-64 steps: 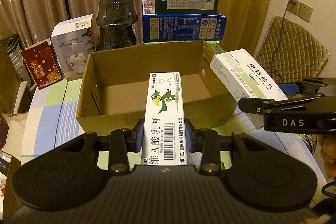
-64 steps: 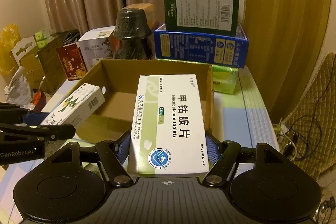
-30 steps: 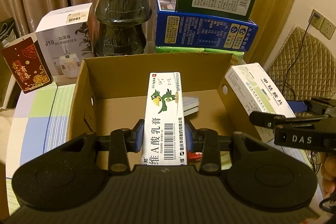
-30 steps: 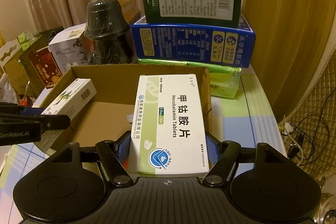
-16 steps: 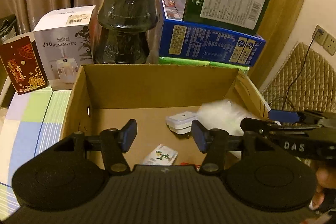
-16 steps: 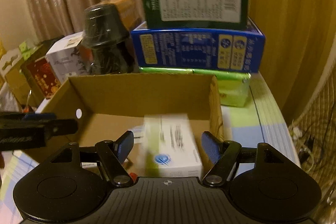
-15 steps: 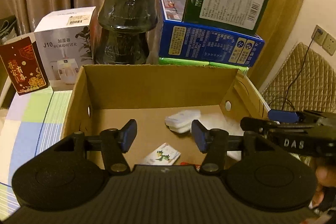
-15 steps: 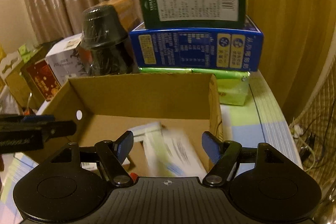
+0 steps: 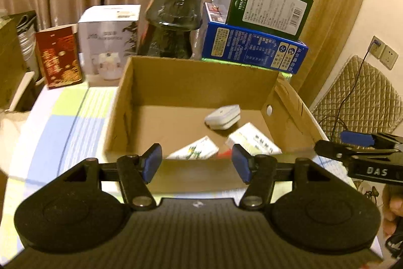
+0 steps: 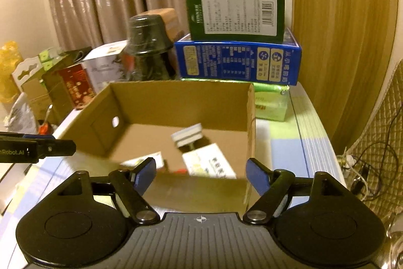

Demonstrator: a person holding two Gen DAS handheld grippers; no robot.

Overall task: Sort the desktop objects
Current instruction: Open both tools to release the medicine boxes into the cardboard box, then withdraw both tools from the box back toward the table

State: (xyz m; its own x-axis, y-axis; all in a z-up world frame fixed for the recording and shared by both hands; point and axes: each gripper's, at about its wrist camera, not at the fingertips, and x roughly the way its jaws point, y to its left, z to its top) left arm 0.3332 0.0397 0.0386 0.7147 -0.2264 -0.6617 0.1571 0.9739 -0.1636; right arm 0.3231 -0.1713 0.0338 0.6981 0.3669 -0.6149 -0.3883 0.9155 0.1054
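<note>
Both medicine boxes, the parrot-printed one [image 9: 192,151] and the tablet box [image 9: 253,141], lie inside the cardboard box [image 9: 201,82] at frame centre. My left gripper [image 9: 197,165] and right gripper [image 10: 201,174] hover before it, jaws spread, empty. Drop step looks done; next I need another item off the desk [image 9: 63,122].

Both boxes released into the cardboard box.

Left gripper [image 9: 197,162] and right gripper [image 10: 200,173] now gape empty; the parrot-print box [image 9: 194,151] and the tablet box [image 10: 209,165], clamped a second ago, lie on the floor of the cardboard box [image 9: 199,82].
</note>
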